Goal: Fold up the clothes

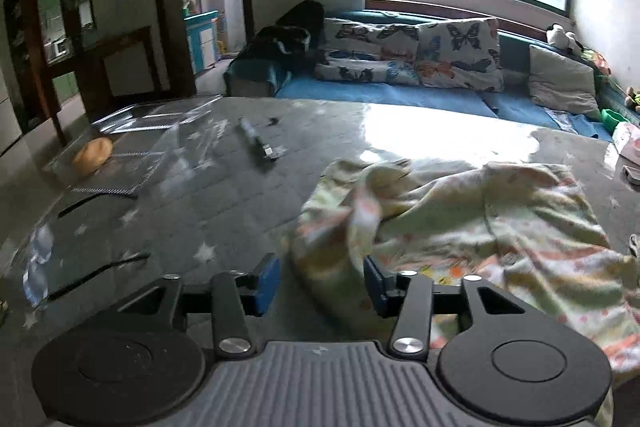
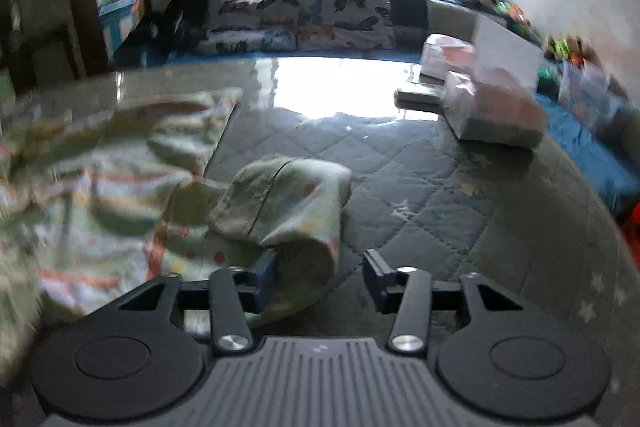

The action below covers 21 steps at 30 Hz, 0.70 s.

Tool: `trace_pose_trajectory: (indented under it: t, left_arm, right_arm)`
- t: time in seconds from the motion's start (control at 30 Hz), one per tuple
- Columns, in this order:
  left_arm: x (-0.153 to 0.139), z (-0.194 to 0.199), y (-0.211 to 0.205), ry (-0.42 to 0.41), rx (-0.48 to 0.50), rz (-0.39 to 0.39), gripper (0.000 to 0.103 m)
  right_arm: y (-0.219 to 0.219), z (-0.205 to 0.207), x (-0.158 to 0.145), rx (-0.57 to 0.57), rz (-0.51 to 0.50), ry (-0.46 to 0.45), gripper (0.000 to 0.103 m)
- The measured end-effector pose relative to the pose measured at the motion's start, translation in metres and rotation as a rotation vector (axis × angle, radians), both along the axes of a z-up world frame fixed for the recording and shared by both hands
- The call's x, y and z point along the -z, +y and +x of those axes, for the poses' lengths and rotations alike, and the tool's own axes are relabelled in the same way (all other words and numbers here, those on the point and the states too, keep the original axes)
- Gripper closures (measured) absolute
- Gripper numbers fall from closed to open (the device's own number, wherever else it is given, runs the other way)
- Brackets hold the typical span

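Observation:
A pale yellow-green garment (image 1: 500, 219) with an orange and pink print lies crumpled on the grey quilted table cover (image 1: 200, 195). In the left wrist view a bunched edge of it rises between the blue pads of my left gripper (image 1: 320, 283), which stands open without pressing the cloth. In the right wrist view the garment (image 2: 100, 167) spreads to the left, blurred. A folded-over sleeve or corner (image 2: 288, 199) lies in front of my right gripper (image 2: 320, 279) and drapes against its left pad. Its jaws stand apart and open, the right pad over bare cover (image 2: 440, 187).
A clear plastic box (image 1: 132, 147) with an orange lump sits at the table's far left, and a dark pen-like tool (image 1: 260, 143) lies beyond it. Wrapped tissue packs (image 2: 492, 103) stand at the far right. A blue sofa (image 1: 400, 95) with butterfly pillows runs behind the table.

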State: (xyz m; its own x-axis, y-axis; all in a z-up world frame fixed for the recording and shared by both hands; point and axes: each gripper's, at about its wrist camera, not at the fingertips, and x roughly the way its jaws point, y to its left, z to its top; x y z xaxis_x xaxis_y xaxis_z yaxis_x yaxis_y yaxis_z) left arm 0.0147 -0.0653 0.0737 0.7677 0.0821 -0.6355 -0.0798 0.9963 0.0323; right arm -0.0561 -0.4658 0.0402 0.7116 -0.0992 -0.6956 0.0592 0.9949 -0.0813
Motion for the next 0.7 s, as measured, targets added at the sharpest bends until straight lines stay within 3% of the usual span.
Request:
trace_pose_trajectory:
  t: [0.07, 0.2, 0.37, 0.57, 0.7]
  left_arm:
    - [0.001, 0.01, -0.01, 0.005, 0.016, 0.012, 0.048]
    - [0.006, 0.029, -0.028, 0.015, 0.024, 0.059, 0.048]
    - [0.012, 0.04, -0.034, 0.011, 0.022, 0.12, 0.045]
    - [0.02, 0.045, -0.029, 0.029, 0.01, 0.133, 0.043]
    - [0.023, 0.045, -0.029, 0.034, 0.011, 0.165, 0.042]
  right_arm:
    - [0.009, 0.004, 0.004, -0.01, -0.072, -0.014, 0.046]
    - [0.006, 0.009, -0.002, 0.035, -0.09, -0.096, 0.045]
    - [-0.033, -0.003, -0.025, 0.188, 0.01, -0.213, 0.038]
    - [-0.073, -0.017, -0.018, 0.324, 0.08, -0.178, 0.034]
    - [-0.098, -0.032, -0.015, 0.434, 0.179, -0.201, 0.034]
